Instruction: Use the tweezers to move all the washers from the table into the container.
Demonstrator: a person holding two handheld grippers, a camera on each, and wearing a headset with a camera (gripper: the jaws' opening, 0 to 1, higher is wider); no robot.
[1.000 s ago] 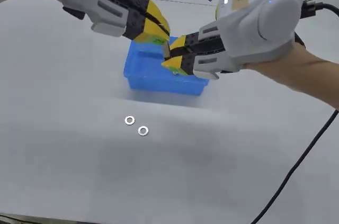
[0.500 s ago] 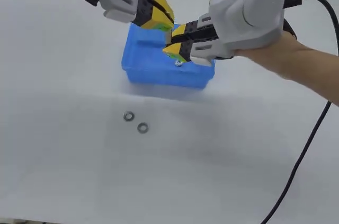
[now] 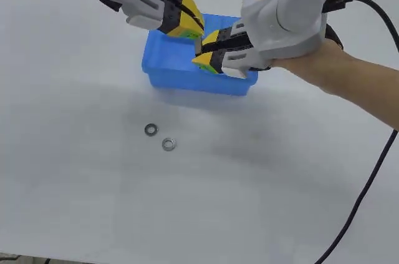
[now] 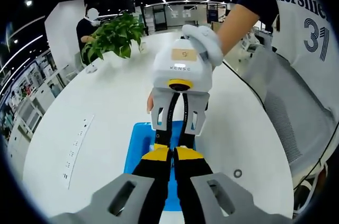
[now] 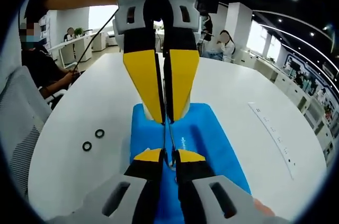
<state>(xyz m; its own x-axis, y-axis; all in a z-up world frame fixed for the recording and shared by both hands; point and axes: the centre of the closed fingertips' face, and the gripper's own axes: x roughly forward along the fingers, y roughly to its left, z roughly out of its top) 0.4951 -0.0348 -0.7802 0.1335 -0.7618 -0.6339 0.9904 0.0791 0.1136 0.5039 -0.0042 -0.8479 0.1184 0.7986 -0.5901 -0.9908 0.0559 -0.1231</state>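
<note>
Right tool (image 3: 201,59) is clamped on thin tweezers (image 5: 168,142) above the blue container (image 3: 167,69). Left tool (image 3: 196,28) is held tip to tip with it over the container, jaws drawn together. One washer (image 3: 151,129) and a second washer (image 3: 168,144) are seen on the tabletop (image 3: 93,201) near the container, outside it.

At the left gripper view's upper right, a white shirt (image 4: 299,28) bore "Mershie", cut off by the edge, above the number "31". Small print under the right gripper's (image 4: 173,151) tan label (image 4: 184,54) was unreadable.
</note>
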